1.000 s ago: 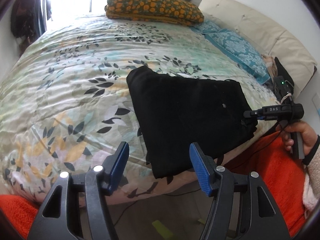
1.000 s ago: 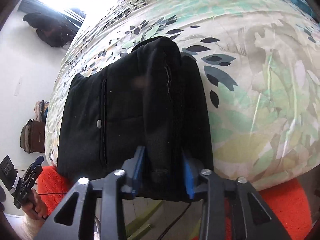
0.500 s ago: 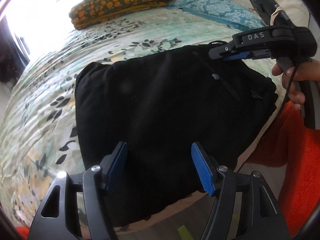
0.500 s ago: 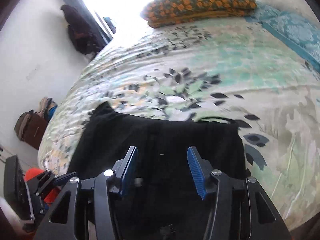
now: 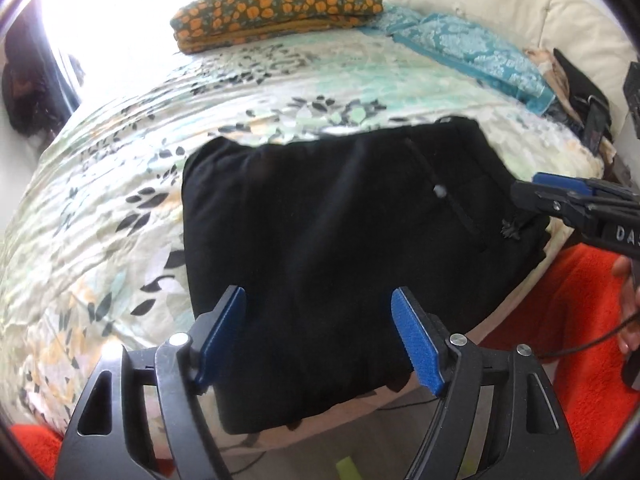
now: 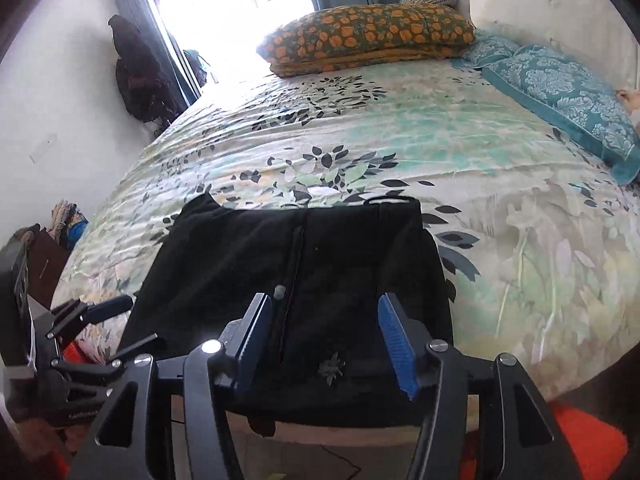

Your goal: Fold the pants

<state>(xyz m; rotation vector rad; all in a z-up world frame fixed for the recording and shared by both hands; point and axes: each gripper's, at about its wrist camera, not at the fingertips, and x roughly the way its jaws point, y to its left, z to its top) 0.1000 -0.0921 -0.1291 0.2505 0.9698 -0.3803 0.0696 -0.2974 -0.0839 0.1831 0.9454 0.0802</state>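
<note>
The black pants [image 5: 340, 240] lie folded into a flat rectangle at the near edge of the bed, one corner hanging over it. They also show in the right wrist view [image 6: 304, 280]. My left gripper [image 5: 318, 336] is open and empty, hovering just above the near part of the pants. My right gripper [image 6: 326, 340] is open and empty above the pants' near edge. It also shows from the side in the left wrist view [image 5: 560, 196], at the pants' right end. The left gripper shows at the left of the right wrist view [image 6: 100, 320].
The floral bedspread [image 6: 400, 140] covers the bed. An orange-patterned pillow [image 6: 372, 36] and a teal pillow [image 6: 560, 92] lie at the far end, by a cream headboard [image 5: 500, 8]. An orange rug [image 5: 568, 320] lies on the floor. Dark clutter [image 5: 588, 100] sits at the bed's right edge.
My right gripper let go of the folded end of the pants, opened and pulled back above them. My left gripper moved in over the pants and stayed open.
</note>
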